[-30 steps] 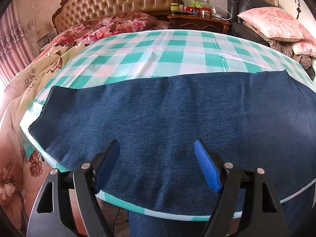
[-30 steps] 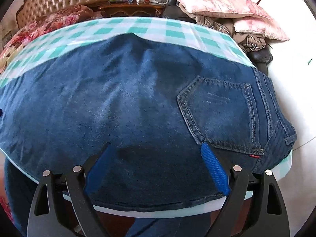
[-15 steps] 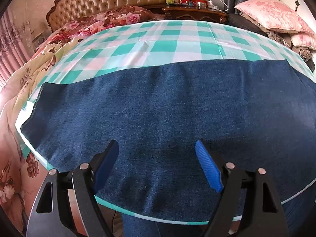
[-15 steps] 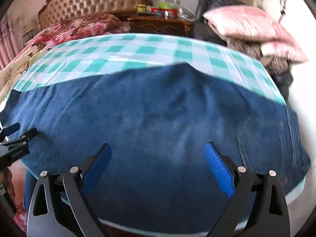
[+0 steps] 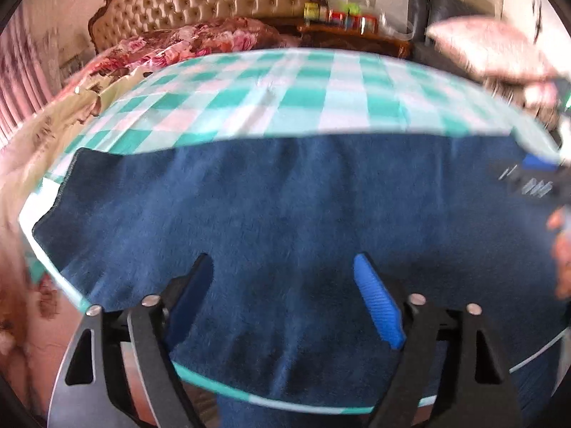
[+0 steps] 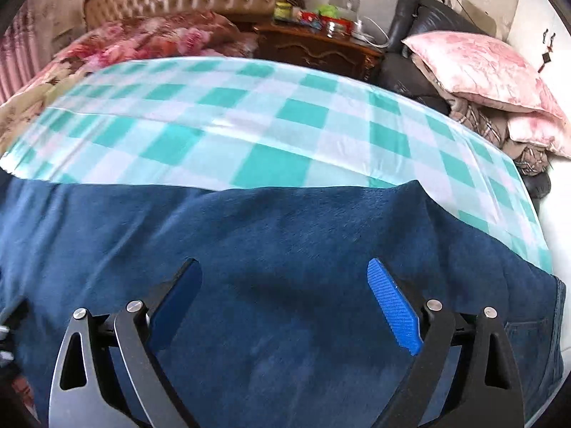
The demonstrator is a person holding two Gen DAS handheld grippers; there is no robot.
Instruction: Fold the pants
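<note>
So far the pants (image 5: pixel 285 221) are laid lengthwise on the checked table (image 6: pixel 285 135); crosswise folds remain, left gripper (image 5: pixel 283 285) and right gripper (image 6: pixel 285 292) spread, nothing held.

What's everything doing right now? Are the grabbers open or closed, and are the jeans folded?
Left gripper: open, holding nothing, over the jeans.
Right gripper: open, holding nothing, over the jeans.
Jeans: spread flat along the near edge of the table, part hanging off the front edge; whether folded cannot be told.
Tablecloth: spread over the table, jeans covering its near part.
Pillows: piled up past the table's right end.
</note>
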